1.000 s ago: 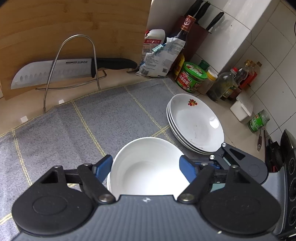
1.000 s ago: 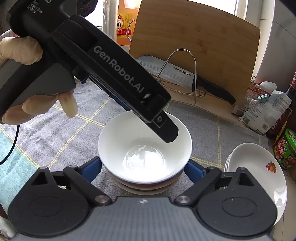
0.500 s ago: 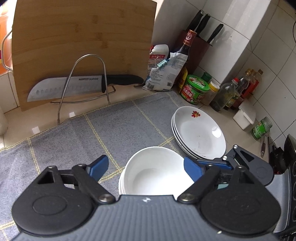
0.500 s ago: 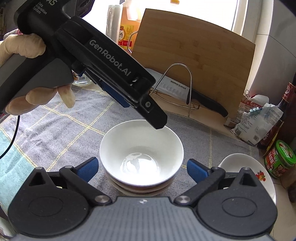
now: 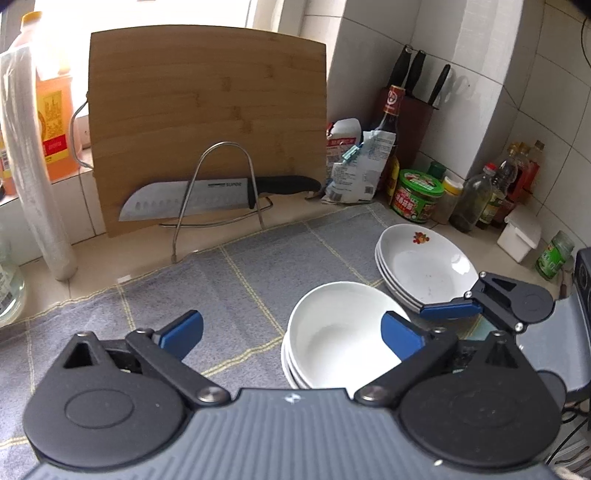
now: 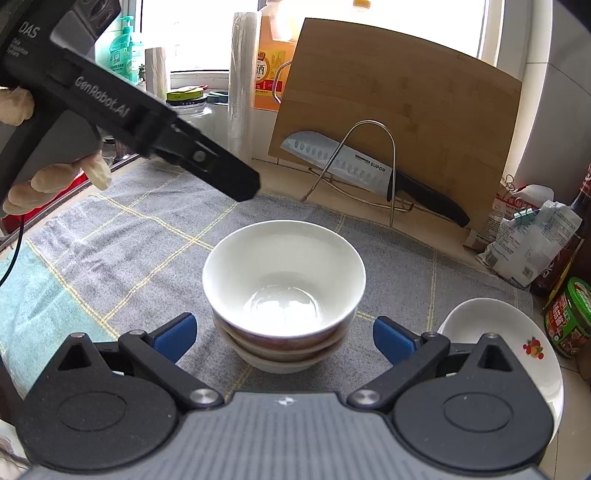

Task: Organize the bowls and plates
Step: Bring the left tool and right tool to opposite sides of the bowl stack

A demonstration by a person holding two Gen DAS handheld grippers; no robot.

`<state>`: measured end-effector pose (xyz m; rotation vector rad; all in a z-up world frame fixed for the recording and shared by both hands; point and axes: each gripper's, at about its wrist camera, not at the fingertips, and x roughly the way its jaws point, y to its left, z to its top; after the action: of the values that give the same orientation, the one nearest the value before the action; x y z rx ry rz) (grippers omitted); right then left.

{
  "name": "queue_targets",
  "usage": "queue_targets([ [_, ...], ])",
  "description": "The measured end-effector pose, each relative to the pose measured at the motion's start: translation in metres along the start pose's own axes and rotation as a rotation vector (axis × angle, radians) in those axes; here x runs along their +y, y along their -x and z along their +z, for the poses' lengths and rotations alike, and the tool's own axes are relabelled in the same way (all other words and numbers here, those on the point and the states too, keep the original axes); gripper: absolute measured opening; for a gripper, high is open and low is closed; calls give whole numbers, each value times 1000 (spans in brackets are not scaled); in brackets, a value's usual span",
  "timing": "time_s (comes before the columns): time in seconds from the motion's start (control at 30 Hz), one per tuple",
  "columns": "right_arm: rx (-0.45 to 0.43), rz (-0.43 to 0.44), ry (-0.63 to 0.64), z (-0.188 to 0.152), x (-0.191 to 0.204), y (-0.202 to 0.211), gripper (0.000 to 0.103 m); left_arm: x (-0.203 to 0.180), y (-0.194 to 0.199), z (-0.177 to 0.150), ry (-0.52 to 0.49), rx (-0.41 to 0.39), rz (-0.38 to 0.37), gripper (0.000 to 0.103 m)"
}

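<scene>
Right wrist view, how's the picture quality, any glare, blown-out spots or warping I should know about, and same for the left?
Right wrist view: window blown out white; a glare patch sits in the top bowl; fisheye bends the cutting board. Left wrist view: window strip overexposed, wall tiles curve, the stacked plates stay sharp.

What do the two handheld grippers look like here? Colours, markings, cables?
Both match: the left gripper and right gripper have black linkage arms with round black pivot housings, silver pivot screws, a ribbed grey body and blue fingers. In the right wrist view, the left unit's black side reads "GenRobot.AI" and "DAS", and a thin black cable hangs beneath the hand.
</scene>
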<state>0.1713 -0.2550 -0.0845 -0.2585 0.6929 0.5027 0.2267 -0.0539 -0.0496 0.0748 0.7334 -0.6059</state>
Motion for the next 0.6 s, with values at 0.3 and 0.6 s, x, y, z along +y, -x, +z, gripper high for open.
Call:
queue_targets([
  [0.3,42,103,-5,-13,-21,-15,103,-2,11,-38,10,22,98,101],
  [0.6,144,83,16,-26,-11,-43,103,-12,-16,-57,-259,162,27,101],
])
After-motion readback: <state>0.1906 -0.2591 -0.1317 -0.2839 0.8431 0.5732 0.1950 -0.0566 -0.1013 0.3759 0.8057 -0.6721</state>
